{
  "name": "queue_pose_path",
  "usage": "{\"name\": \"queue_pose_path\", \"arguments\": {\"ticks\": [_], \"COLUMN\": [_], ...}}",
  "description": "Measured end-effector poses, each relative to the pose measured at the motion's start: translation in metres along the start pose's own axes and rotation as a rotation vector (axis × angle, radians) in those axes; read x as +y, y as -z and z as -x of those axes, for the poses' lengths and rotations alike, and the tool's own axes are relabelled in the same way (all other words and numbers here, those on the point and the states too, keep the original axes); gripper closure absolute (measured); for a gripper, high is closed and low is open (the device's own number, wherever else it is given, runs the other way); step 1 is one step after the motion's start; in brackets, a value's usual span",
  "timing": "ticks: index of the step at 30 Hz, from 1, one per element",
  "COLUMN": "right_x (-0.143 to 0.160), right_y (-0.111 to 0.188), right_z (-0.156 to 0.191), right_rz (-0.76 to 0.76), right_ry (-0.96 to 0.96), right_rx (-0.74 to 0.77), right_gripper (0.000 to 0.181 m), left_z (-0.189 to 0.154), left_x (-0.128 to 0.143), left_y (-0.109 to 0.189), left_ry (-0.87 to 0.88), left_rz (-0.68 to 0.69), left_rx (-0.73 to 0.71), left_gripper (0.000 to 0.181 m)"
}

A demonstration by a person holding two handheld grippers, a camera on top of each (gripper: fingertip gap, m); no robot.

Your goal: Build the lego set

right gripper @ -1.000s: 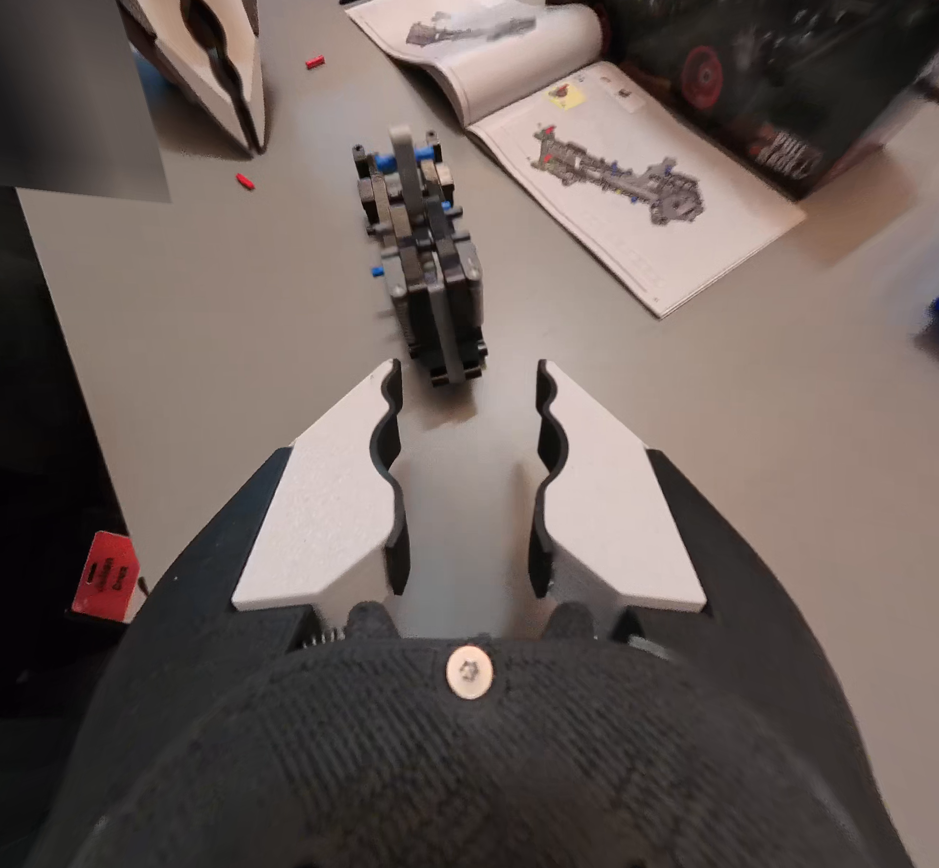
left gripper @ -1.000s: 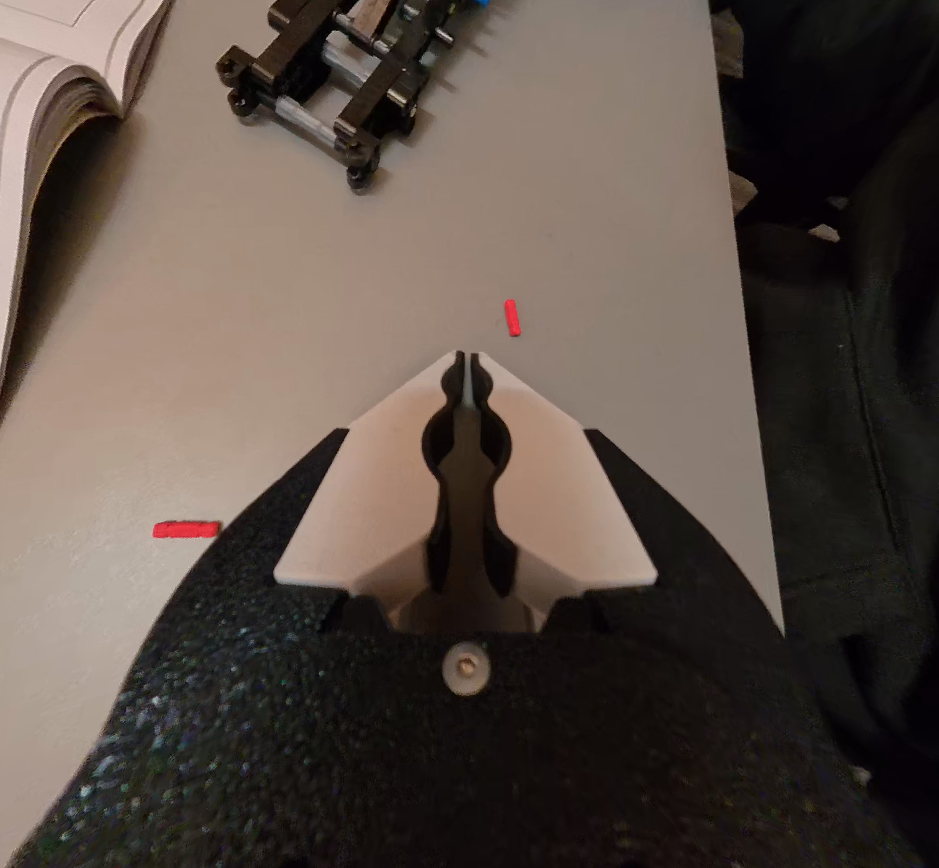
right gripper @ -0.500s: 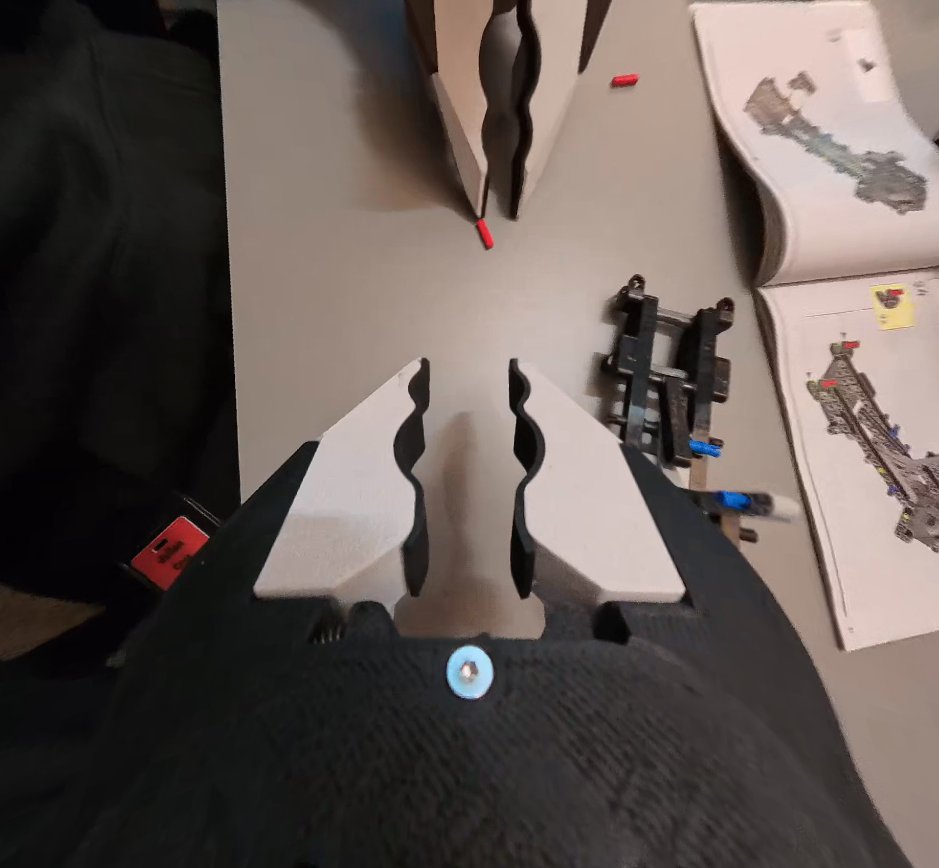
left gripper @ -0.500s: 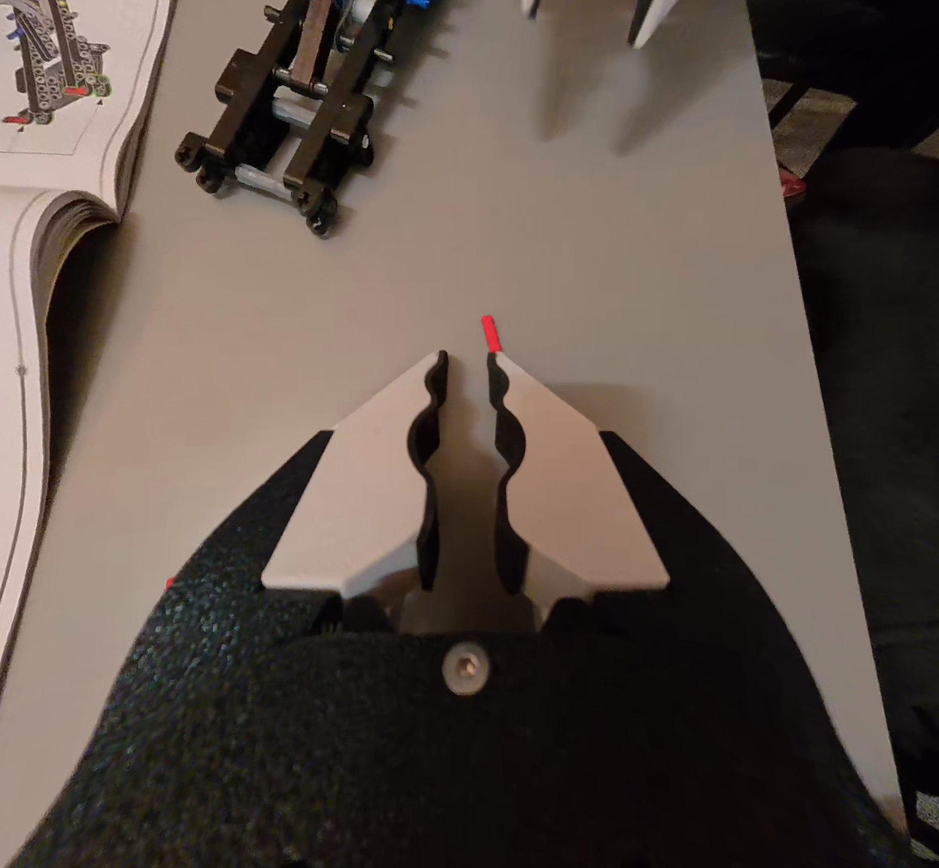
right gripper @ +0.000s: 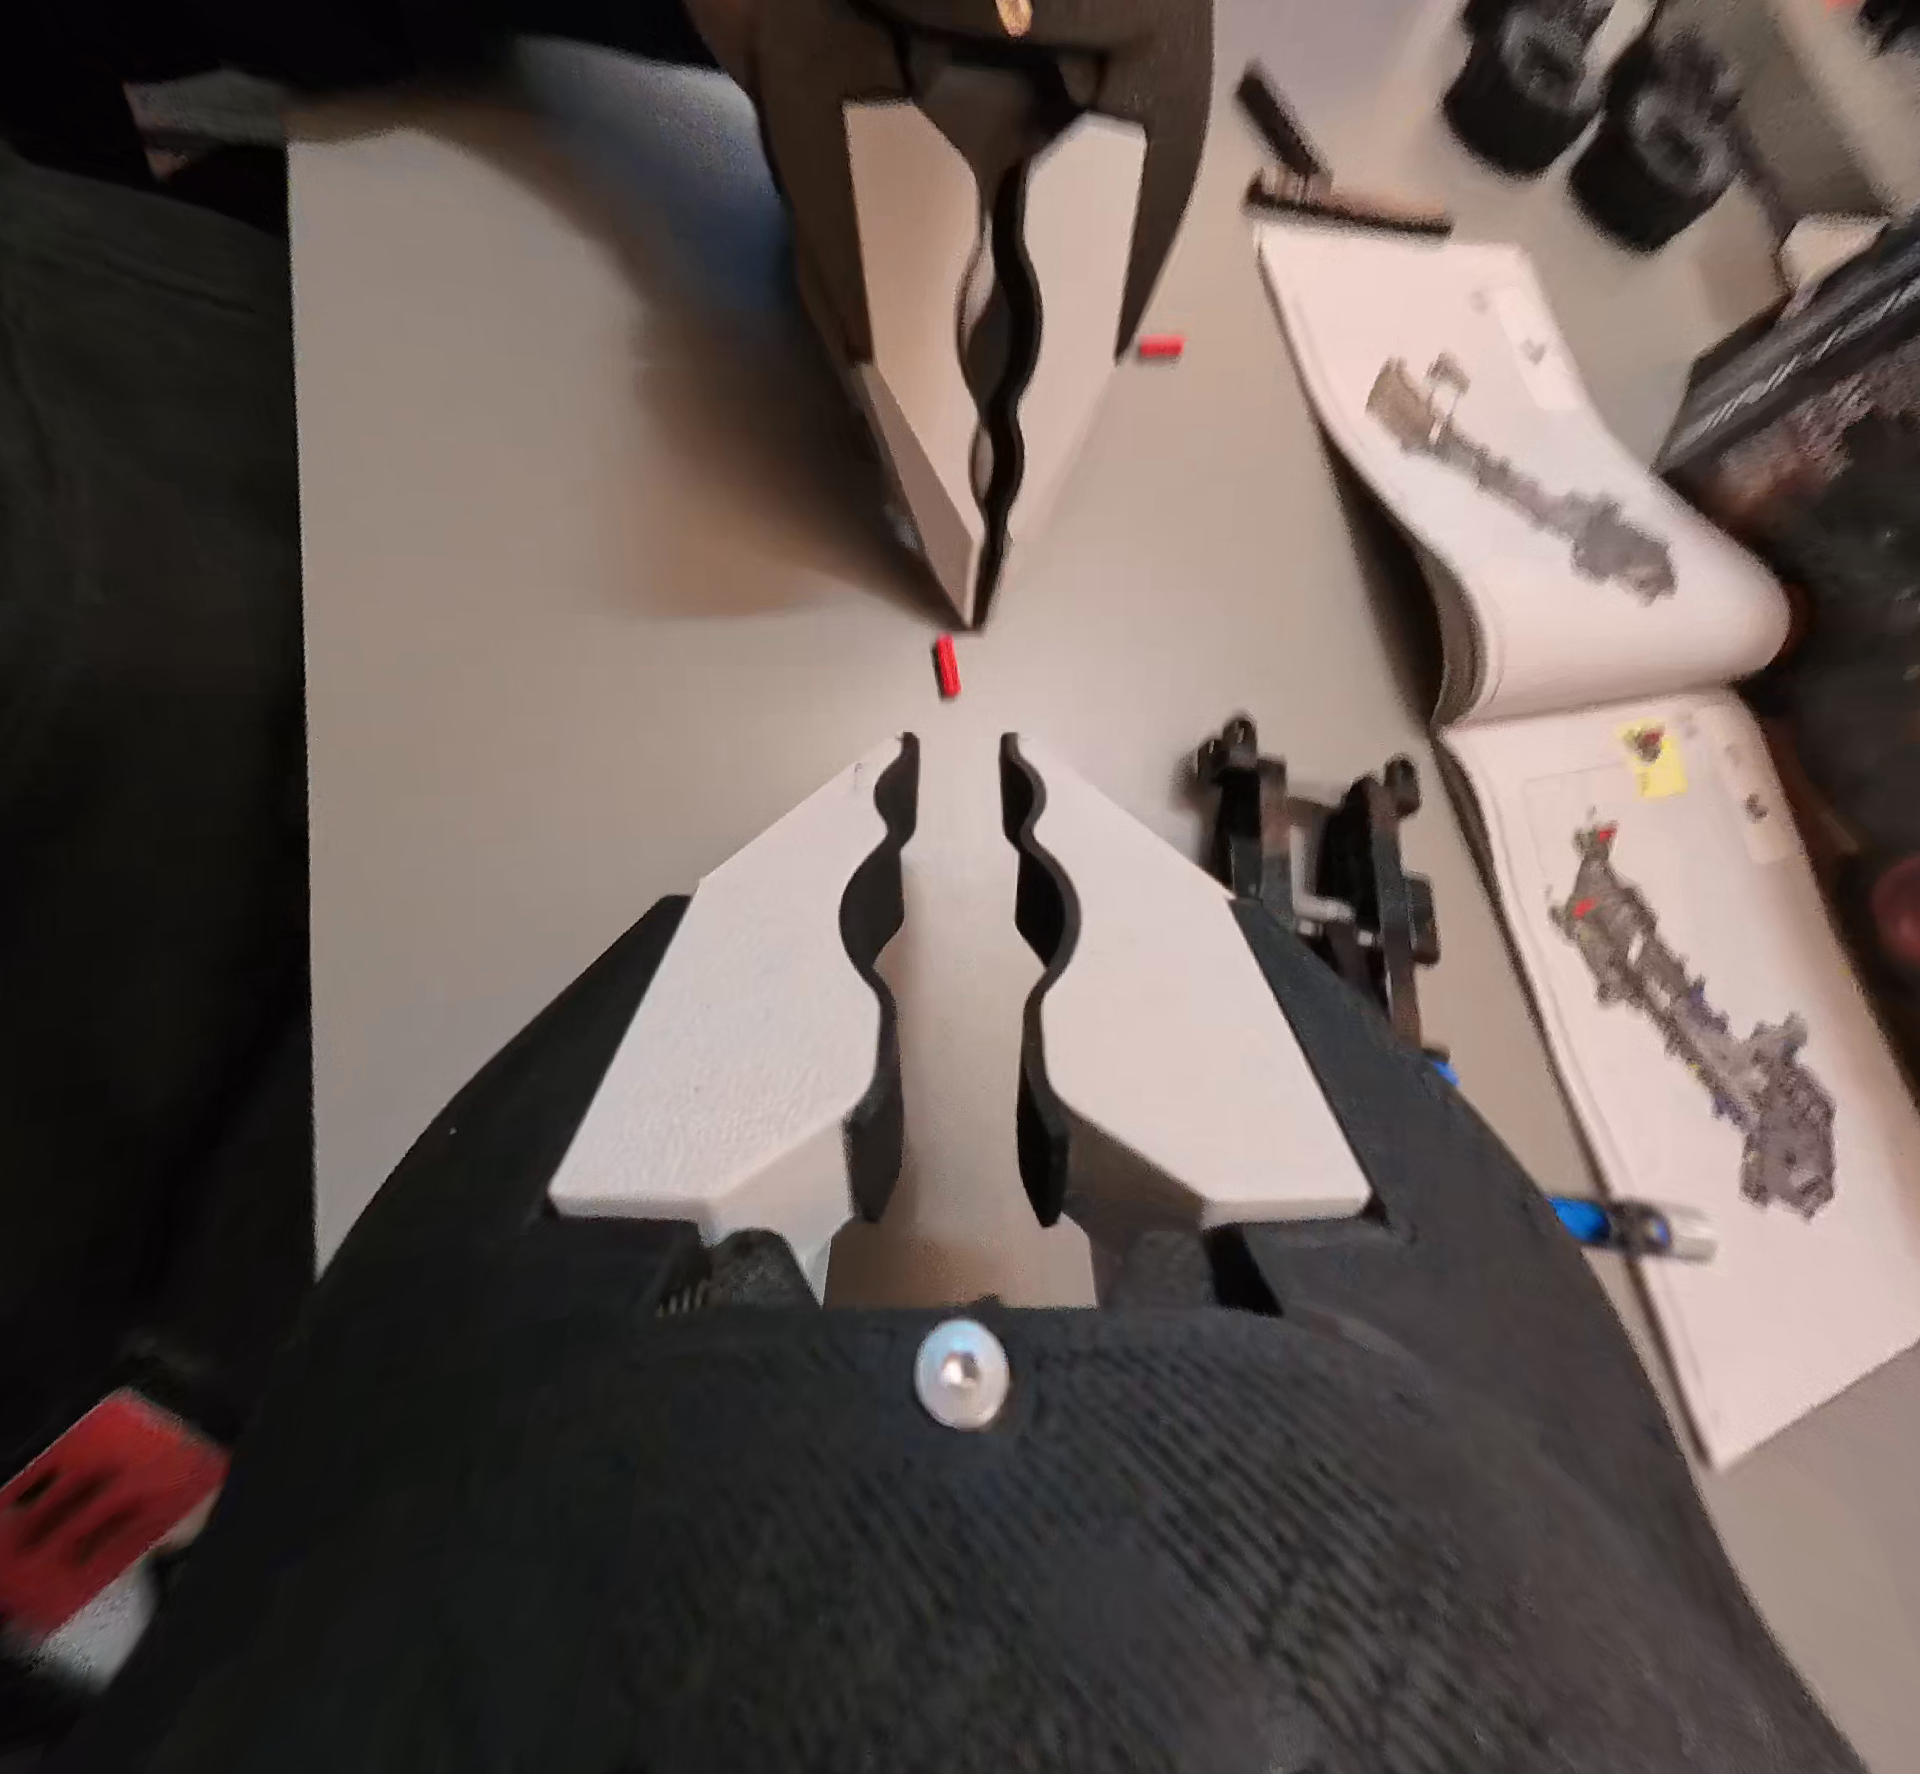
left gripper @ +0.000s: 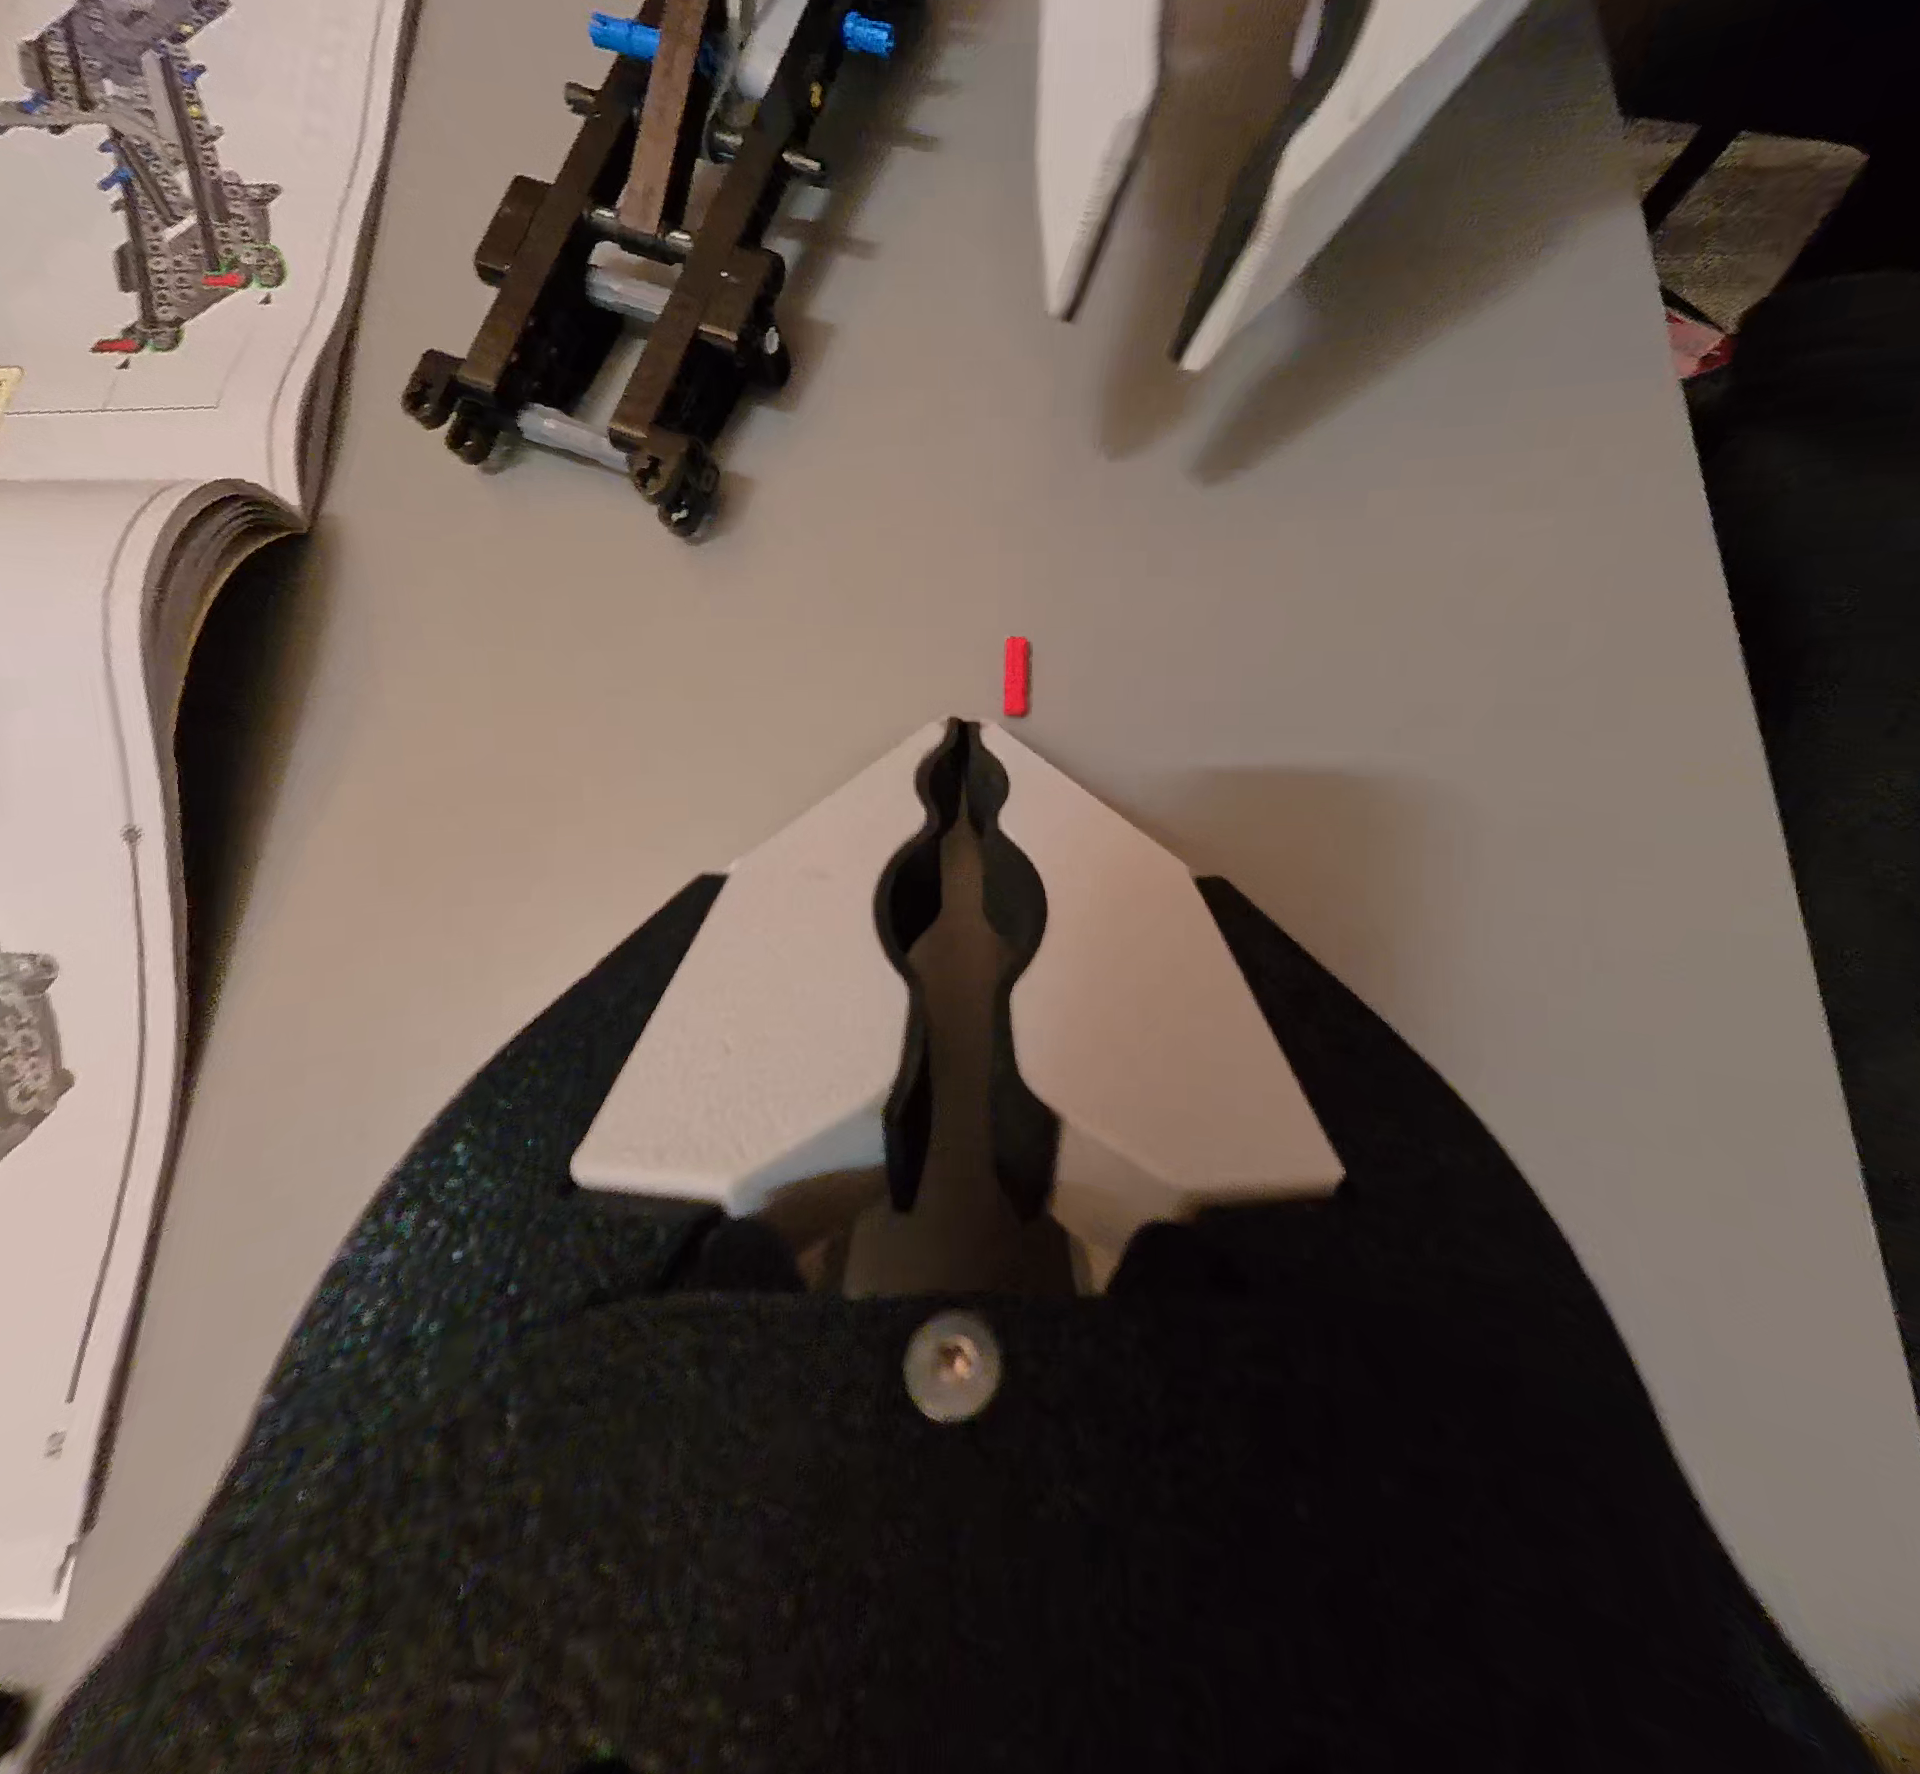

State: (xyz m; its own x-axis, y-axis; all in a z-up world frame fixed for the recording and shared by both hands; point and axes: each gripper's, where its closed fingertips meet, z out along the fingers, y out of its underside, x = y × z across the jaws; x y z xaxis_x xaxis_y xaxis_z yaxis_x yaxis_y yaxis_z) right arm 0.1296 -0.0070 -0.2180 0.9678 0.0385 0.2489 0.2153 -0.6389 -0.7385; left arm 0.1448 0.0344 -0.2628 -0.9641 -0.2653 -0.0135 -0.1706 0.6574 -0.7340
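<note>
Just past red pin [left gripper: 1016,676], our left gripper [left gripper: 961,725] pinched together, empty; right gripper [right gripper: 958,739] partly open, empty. We think: pick up pin next, needs careful pinch.

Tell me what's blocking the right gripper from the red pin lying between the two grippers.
Nothing visible. The red pin lies on bare table just ahead of the open right gripper. The shut left gripper points at it from the far side, tips close beside it but apart.
</note>
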Motion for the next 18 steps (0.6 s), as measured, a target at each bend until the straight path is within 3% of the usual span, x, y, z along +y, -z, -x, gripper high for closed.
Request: {"name": "queue_pose_path", "arguments": {"ticks": [2,7,10,18], "right_x": [-0.010,0.012,0.014,0.021], "right_y": [-0.002,-0.011,-0.011,-0.014], "right_z": [-0.001,0.000,0.000,-0.001], "right_rz": [-0.051,0.107,0.112,0.114], "right_ry": [0.083,0.132,0.111,0.072], "right_rx": [0.049,0.045,0.039,0.031], "right_gripper": [0.165,0.154,0.157,0.161], "left_z": [0.002,-0.009,-0.012,-0.012], "left_x": [-0.002,-0.001,-0.005,-0.010], "left_y": [0.003,0.004,-0.003,-0.012], "left_ry": [0.020,0.024,-0.008,-0.037], "left_rz": [-0.022,-0.018,-0.005,0.017], "left_rx": [0.000,0.060,0.042,-0.004], "left_gripper": [0.181,0.181,0.168,0.180]}}
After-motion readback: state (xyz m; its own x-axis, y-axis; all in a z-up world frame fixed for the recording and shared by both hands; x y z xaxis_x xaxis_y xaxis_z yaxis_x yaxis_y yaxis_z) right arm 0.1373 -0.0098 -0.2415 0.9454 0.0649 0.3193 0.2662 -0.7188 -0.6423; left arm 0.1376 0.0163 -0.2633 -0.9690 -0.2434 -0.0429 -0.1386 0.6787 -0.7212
